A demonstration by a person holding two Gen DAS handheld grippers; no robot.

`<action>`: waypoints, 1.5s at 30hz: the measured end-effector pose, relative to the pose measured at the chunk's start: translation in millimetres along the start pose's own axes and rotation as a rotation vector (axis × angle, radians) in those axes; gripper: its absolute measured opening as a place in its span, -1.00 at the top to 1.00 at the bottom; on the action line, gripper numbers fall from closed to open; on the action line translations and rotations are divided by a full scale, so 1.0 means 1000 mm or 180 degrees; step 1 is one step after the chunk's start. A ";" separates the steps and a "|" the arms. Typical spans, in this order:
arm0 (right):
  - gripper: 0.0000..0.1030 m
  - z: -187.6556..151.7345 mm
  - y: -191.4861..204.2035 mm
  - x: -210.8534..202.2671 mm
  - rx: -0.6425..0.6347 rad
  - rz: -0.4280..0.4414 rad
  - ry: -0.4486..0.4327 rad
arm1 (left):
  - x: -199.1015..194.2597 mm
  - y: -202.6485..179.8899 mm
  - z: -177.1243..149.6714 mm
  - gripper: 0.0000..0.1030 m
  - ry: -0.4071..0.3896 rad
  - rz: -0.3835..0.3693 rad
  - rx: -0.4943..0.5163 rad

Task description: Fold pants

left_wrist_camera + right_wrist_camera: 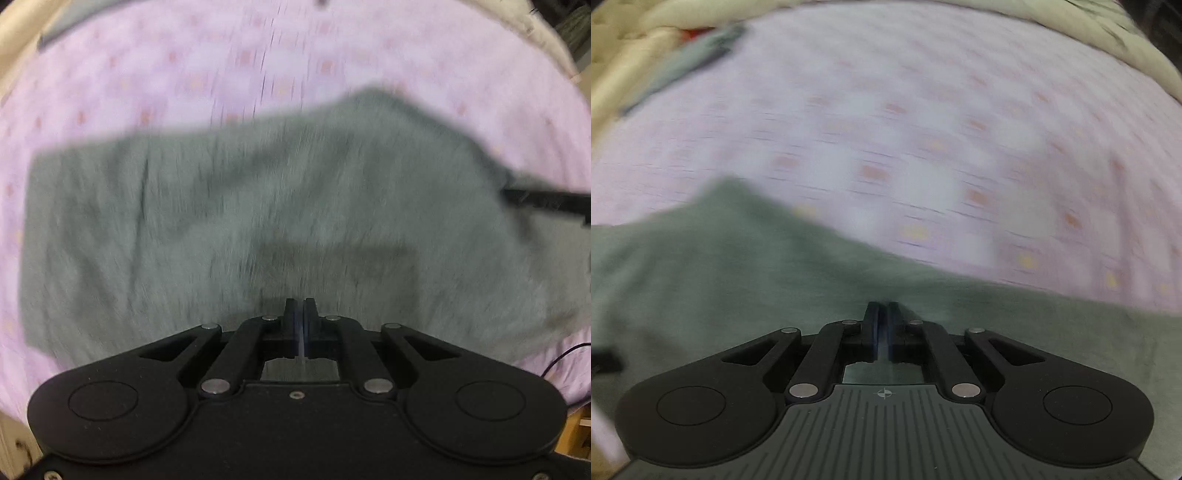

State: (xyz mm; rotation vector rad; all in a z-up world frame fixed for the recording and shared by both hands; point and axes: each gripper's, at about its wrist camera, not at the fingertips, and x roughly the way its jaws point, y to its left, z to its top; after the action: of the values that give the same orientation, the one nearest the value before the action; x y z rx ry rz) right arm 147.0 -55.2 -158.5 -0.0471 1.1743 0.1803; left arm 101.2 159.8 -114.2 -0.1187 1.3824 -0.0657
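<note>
Grey-green pants (pixel 221 221) lie spread across a pink patterned bed sheet (pixel 221 55), and both views are blurred. My left gripper (pixel 300 301) points down over the near part of the pants, its jaws together. Whether cloth is pinched between them does not show. My right gripper (pixel 506 194) reaches in as a black bar at the right edge of the pants. In the right wrist view my right gripper (pixel 882 304) hangs over the pants (pixel 720 277) near their far edge, jaws together, and no cloth shows between them.
The pink sheet (pixel 923 129) stretches beyond the pants. A cream blanket or bed edge (pixel 628 74) runs along the far left, with a grey item (pixel 701 48) beside it. A thin dark cable (pixel 561 354) lies at the right near the bed's edge.
</note>
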 end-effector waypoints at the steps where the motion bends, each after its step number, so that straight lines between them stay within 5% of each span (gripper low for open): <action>1: 1.00 0.002 -0.015 -0.001 0.0159 0.0128 -0.0087 | 0.007 0.001 -0.002 0.80 0.0058 0.0024 -0.0071; 4: 0.98 0.011 -0.039 -0.009 0.0319 -0.0426 -0.0244 | 0.003 0.001 -0.001 0.80 0.0011 0.0060 -0.0168; 7: 0.93 0.003 -0.065 -0.029 0.0447 -0.0031 -0.0513 | -0.004 -0.008 -0.003 0.80 -0.0017 0.0203 -0.0154; 11: 1.00 -0.021 -0.121 -0.018 0.0509 -0.0355 -0.0238 | -0.008 -0.035 -0.008 0.80 -0.0088 0.0339 -0.0324; 18: 0.93 -0.067 -0.211 -0.072 0.0733 -0.0344 -0.0678 | -0.017 -0.122 -0.017 0.80 -0.0296 0.0235 -0.0264; 22: 0.92 -0.114 -0.265 -0.067 0.0838 -0.0602 -0.0318 | -0.002 -0.176 -0.023 0.80 -0.0256 0.0114 -0.0256; 25: 0.92 -0.153 -0.314 -0.083 0.1168 -0.0296 -0.0388 | 0.013 -0.208 -0.023 0.80 -0.0218 0.0092 -0.0293; 27: 0.90 -0.166 -0.336 -0.095 0.1254 -0.0327 -0.0375 | 0.020 -0.224 -0.025 0.80 -0.0191 0.0072 -0.0317; 31: 0.06 -0.191 -0.373 -0.126 0.1609 -0.0317 -0.0610 | 0.027 -0.250 -0.027 0.80 -0.0147 0.0081 -0.0278; 38: -0.14 -0.202 -0.436 -0.099 0.2443 0.0471 -0.0407 | 0.023 -0.283 -0.026 0.80 -0.0112 0.0116 -0.0111; 45: -0.32 -0.183 -0.444 -0.083 0.2548 0.0846 -0.0591 | 0.022 -0.299 -0.017 0.80 -0.0126 0.0098 -0.0051</action>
State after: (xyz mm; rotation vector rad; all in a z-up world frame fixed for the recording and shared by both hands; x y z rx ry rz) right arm 22.9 -526.2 -178.7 0.8155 0.9946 -0.0618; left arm 95.1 -140.7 -101.7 -0.1115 1.3451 -0.0264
